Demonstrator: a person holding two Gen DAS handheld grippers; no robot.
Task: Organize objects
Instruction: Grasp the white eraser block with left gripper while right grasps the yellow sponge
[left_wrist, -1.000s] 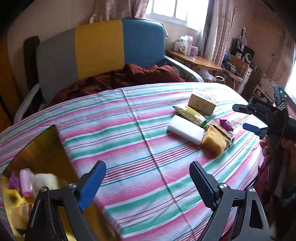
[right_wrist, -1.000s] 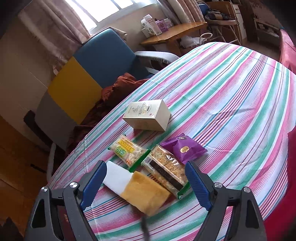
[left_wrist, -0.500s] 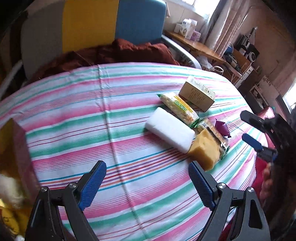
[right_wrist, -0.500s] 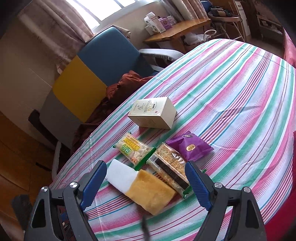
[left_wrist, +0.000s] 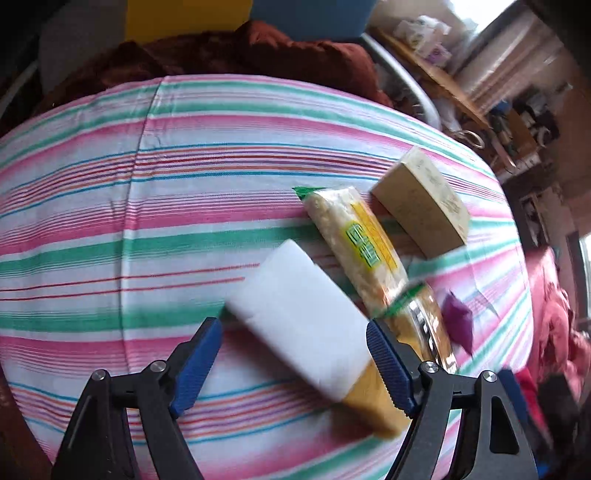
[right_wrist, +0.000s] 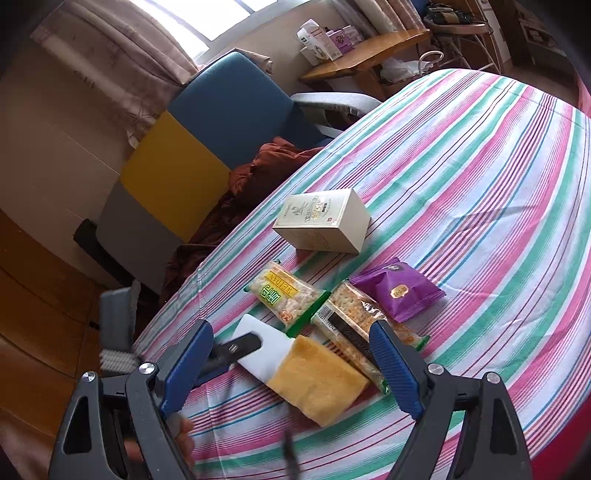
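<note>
A white block (left_wrist: 303, 314) lies on the striped tablecloth (left_wrist: 110, 221), end to end with a yellow sponge (left_wrist: 373, 402). My left gripper (left_wrist: 295, 362) is open, its jaws on either side of the white block's near end. Beside them lie a yellow-green snack pack (left_wrist: 358, 243), a cracker pack (left_wrist: 428, 328), a purple packet (left_wrist: 458, 321) and a cream box (left_wrist: 421, 203). My right gripper (right_wrist: 291, 365) is open just above the yellow sponge (right_wrist: 317, 384) and white block (right_wrist: 266, 350). One left finger (right_wrist: 236, 347) shows over the white block.
A blue, yellow and grey armchair (right_wrist: 192, 155) with a maroon blanket (left_wrist: 221, 55) stands behind the table. A wooden side table (right_wrist: 365, 48) with boxes is at the back. The table edge drops off close to my right gripper.
My left gripper has moved forward and right across the cloth, from well short of the objects to straddling the white block. My right gripper has shifted only slightly.
</note>
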